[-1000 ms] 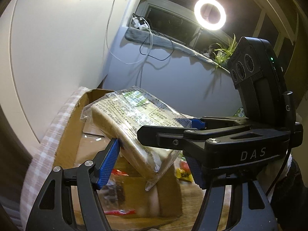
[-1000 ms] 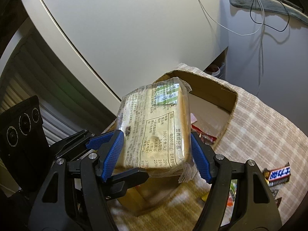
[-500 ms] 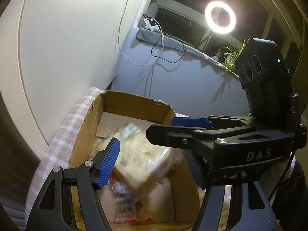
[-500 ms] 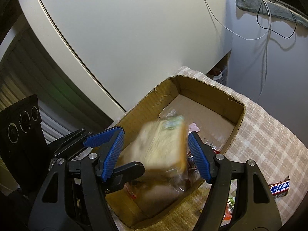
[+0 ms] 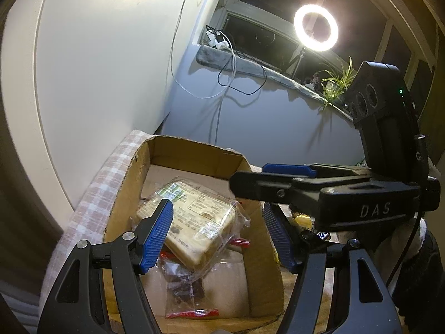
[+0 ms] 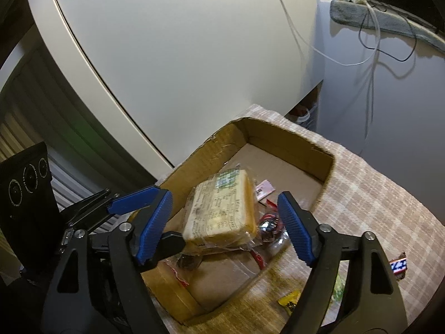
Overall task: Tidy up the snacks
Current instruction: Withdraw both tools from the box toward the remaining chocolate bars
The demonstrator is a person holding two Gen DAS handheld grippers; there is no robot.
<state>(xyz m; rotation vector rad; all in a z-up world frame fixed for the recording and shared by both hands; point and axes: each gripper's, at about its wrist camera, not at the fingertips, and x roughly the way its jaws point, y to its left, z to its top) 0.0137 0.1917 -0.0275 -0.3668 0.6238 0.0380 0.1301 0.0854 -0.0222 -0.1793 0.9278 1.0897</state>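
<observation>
A wrapped loaf of sliced bread (image 5: 192, 220) lies tilted inside an open cardboard box (image 5: 125, 194), on top of smaller snack packets (image 5: 183, 289). It also shows in the right wrist view (image 6: 222, 211), in the box (image 6: 281, 136). My left gripper (image 5: 217, 235) is open and empty above the box's near end. My right gripper (image 6: 225, 228) is open and empty above the loaf. The right gripper's body crosses the left wrist view at the right.
The box stands on a pink checked cloth (image 6: 375, 194) near a white wall panel. Loose snacks lie on the cloth right of the box: a chocolate bar (image 6: 398, 265) and a yellow packet (image 6: 289, 303). A ring light (image 5: 315, 27) and cables hang behind.
The right gripper opened and let go of the loaf, which dropped into the box and now rests there. Both grippers have drawn back a little and upward.
</observation>
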